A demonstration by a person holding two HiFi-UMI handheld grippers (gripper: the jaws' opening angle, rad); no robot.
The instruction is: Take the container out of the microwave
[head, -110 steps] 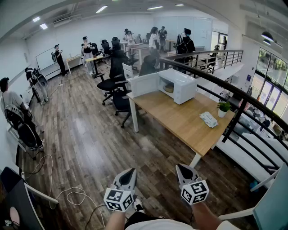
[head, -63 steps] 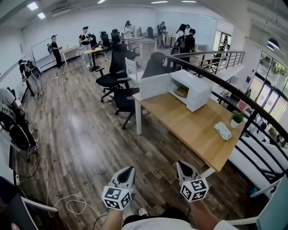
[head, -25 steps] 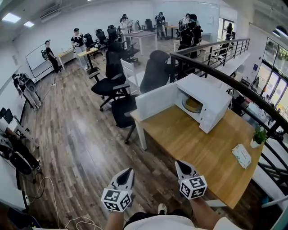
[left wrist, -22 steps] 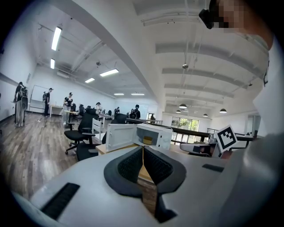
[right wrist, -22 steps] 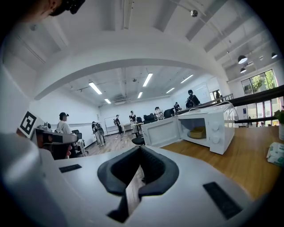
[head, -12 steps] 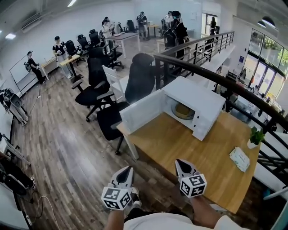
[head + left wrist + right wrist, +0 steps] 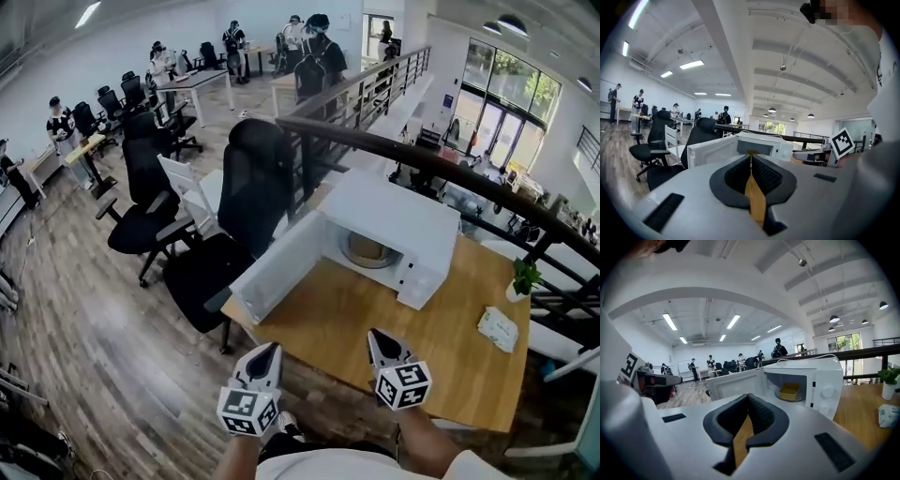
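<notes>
A white microwave (image 7: 403,230) stands on the wooden table (image 7: 328,328), its door (image 7: 281,267) swung wide open to the left. Inside, a yellow container (image 7: 367,249) sits on the turntable; in the right gripper view the container (image 7: 789,392) shows clearly in the cavity. My left gripper (image 7: 269,352) and right gripper (image 7: 377,336) are held side by side over the table's near edge, well short of the microwave. Both are shut with nothing between the fingers. In the left gripper view my left gripper (image 7: 751,154) points at the microwave (image 7: 761,143).
A tissue pack (image 7: 498,328) and a small potted plant (image 7: 521,278) sit at the table's right end. Black office chairs (image 7: 248,187) stand behind the open door. A dark railing (image 7: 450,169) runs behind the table. Several people stand at far desks.
The table and microwave have come much nearer and larger in the head view. Both grippers now reach over the table's near edge, still shut and side by side.
</notes>
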